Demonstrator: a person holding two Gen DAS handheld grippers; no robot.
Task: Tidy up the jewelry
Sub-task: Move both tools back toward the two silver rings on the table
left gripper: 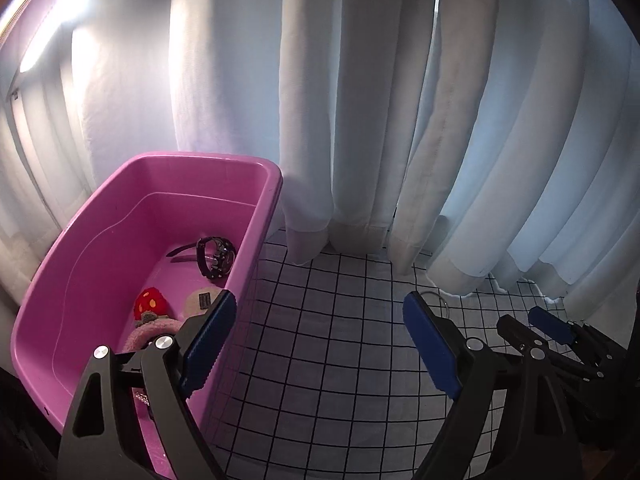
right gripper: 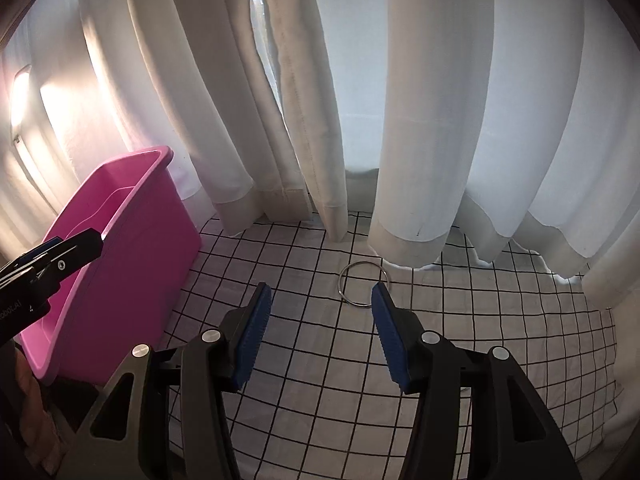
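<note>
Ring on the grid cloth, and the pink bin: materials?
Ring: probably metal, polished; a thin silvery hoop with bright glints, lying flat on the grid cloth. Pink bin: looks like moulded plastic, smooth and slightly glossy, with a rolled rim and soft sheen on the walls.

Your bin (left gripper: 256,216) stood left on cloth (left gripper: 340,340), watch (left gripper: 214,256) and plush pieces (left gripper: 150,304) inside. Ring (right gripper: 362,284) lay right on cloth, before curtain (right gripper: 420,120).
</note>
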